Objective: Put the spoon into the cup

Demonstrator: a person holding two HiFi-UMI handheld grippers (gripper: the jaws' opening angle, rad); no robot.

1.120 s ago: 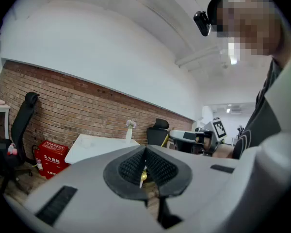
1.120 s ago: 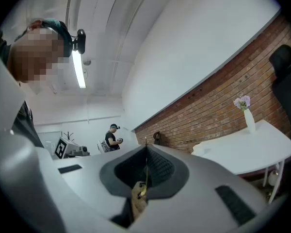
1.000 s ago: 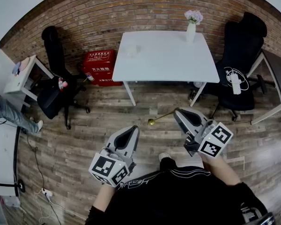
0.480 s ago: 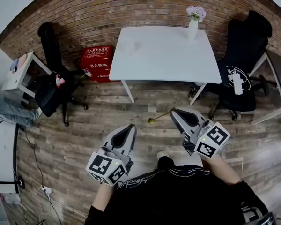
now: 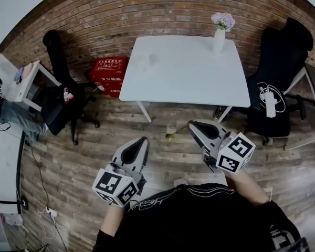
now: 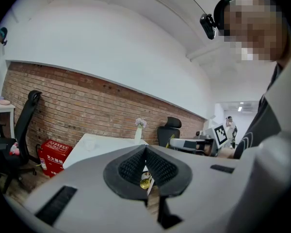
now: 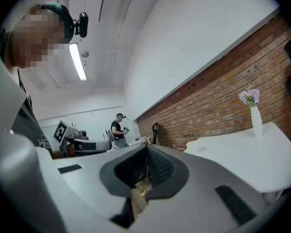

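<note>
Moved nearer the far table (image 5: 199, 83), my right gripper (image 5: 192, 124) clamps the gold spoon (image 5: 169, 136); my left gripper (image 5: 144, 139) is clenched, empty.

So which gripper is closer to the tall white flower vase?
Right. The right gripper is this side of the tall white flower vase; the left gripper is further left.

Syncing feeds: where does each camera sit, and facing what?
Head view: on the head, looking down at the table; left gripper and right gripper show.
Left gripper view: on left gripper, facing table; its shut fingers show.
Right gripper view: on right gripper, facing table; fingers pinch spoon.
All share the vase.
</note>
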